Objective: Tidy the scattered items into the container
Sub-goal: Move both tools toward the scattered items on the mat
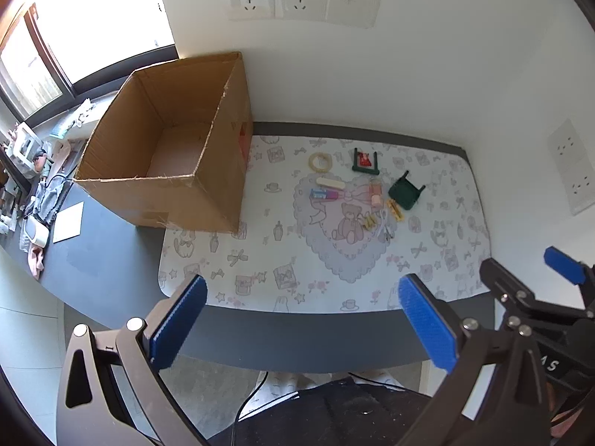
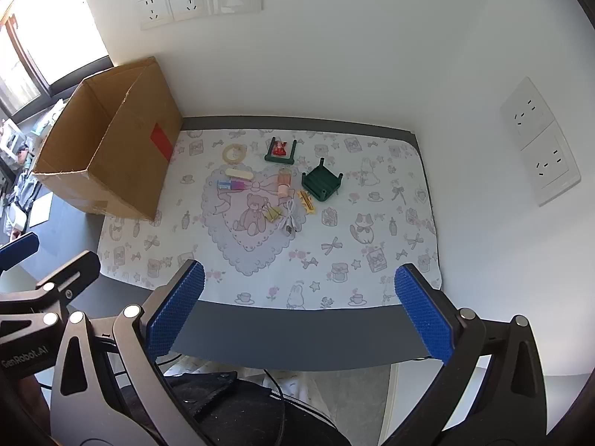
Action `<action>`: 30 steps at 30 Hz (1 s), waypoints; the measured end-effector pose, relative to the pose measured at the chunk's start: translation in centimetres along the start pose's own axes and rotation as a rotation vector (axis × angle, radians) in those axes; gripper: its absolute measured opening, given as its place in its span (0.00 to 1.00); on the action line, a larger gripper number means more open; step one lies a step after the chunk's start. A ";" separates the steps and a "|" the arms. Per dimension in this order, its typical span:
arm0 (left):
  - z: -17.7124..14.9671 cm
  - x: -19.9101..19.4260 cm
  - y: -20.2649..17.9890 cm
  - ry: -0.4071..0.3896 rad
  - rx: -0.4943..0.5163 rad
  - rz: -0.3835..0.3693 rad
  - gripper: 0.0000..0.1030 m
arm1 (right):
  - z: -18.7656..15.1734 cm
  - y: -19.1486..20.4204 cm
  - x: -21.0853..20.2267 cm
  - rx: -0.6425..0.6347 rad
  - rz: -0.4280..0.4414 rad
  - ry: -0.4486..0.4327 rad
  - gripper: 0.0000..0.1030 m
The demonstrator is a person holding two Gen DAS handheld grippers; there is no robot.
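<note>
Hovering over the near edge of the desk (image 2: 297,330), I held my left gripper (image 1: 301,319) and my right gripper (image 2: 297,312) with jaws spread wide apart, nothing between the blue pads (image 2: 174,312) of either one. On the desk lay a printed mat (image 2: 372,252) with a teddy bear in a heart at its middle. The scattered items sat in a loose cluster around the far half of that heart: a pale ring (image 2: 234,153) nearest the far left, a cream stick (image 2: 239,174) and a pink and blue tube (image 2: 232,185) just below it, a small green frame (image 2: 281,150) with something red inside toward the far edge, an upturned green stool (image 2: 321,184) to its right, a peach bottle (image 2: 284,182) between them, yellow clips (image 2: 306,200) and a white cable (image 2: 288,219) nearer to me. The open cardboard box (image 2: 122,171) stood at the mat's far left corner, partly on it, well apart from both my grippers, with a red patch on the side facing the items. I saw nothing inside it in the left wrist view
</note>
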State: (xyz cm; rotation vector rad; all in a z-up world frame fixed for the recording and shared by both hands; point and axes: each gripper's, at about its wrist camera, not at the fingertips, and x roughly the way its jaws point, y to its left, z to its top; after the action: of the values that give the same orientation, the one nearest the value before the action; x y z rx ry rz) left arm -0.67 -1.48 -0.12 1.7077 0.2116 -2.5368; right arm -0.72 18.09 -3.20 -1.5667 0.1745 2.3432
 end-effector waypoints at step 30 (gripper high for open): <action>3.1 2.3 -2.1 -0.016 -0.026 -0.003 1.00 | 1.5 -1.6 1.5 0.087 -0.025 0.019 1.00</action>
State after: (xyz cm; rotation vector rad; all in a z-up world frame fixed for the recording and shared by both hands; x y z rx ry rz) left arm -4.65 0.18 -0.92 1.6783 0.2454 -2.5378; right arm -2.04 20.32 -3.84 -1.5419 0.2559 2.2710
